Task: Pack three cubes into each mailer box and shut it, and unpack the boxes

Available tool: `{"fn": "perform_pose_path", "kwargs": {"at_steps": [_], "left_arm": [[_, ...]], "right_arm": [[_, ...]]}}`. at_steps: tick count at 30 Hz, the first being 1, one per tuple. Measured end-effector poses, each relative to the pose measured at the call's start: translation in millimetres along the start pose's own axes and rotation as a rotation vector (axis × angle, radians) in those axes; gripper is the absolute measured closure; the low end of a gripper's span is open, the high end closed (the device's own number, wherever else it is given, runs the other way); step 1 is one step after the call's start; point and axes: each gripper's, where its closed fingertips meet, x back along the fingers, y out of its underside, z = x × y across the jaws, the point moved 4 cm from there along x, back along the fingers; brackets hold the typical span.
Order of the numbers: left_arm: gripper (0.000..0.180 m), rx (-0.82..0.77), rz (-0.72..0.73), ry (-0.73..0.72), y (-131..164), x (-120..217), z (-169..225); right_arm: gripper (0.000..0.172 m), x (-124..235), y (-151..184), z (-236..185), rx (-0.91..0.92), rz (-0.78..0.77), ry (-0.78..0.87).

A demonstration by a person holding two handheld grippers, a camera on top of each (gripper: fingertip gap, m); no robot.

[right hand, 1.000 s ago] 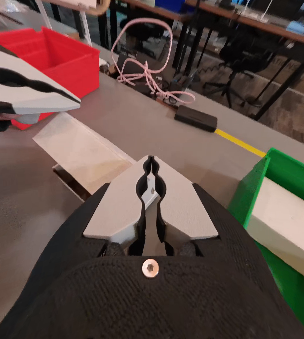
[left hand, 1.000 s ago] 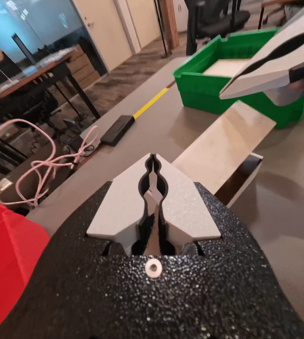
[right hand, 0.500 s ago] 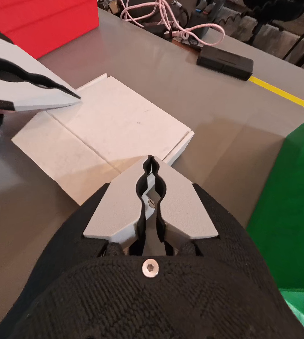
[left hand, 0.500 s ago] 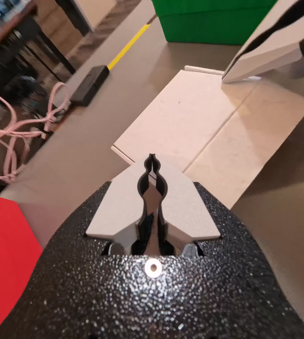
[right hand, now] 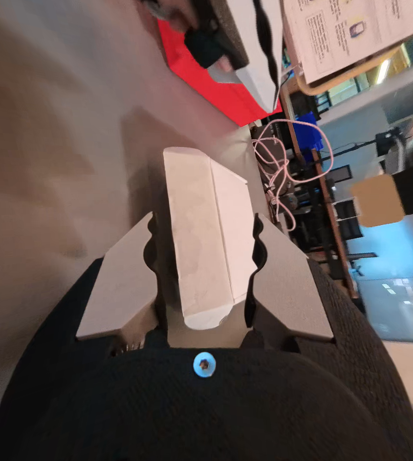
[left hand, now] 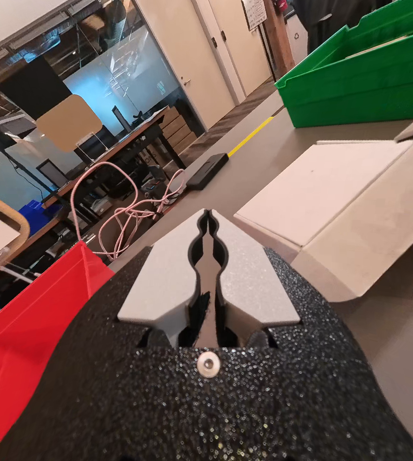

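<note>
In the left wrist view the left gripper (left hand: 208, 212) is clenched on nothing, with the white box (left hand: 325, 199) lying closed on the table (left hand: 387, 349) just right of its fingertips and a red bin (left hand: 25, 336) at their left. In the right wrist view the right gripper (right hand: 204, 220) is wide open; the box (right hand: 208, 237) lies between its fingers (right hand: 282, 269), with a gap to the pad on each side.

My right claw (right hand: 204, 219) is open, rolled sideways, its fingers (right hand: 125, 272) straddling the white box (right hand: 205, 237) without touching. Left claw (right hand: 262, 62) far, over red bin (right hand: 215, 92).
</note>
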Motion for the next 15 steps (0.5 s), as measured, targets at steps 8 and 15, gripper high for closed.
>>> {"fn": "perform_pose_path", "kwargs": {"at_steps": [8, 15], "left_arm": [[0.161, -0.097, -0.044, 0.070, 19, 11, 5], [0.081, -0.193, 0.085, 0.057, 22, 7, 3]], "right_arm": [[0.140, -27, 18, -17, 0.455, -0.171, 0.115], [0.172, -24, 19, 7, 0.474, -0.180, 0.342]]}}
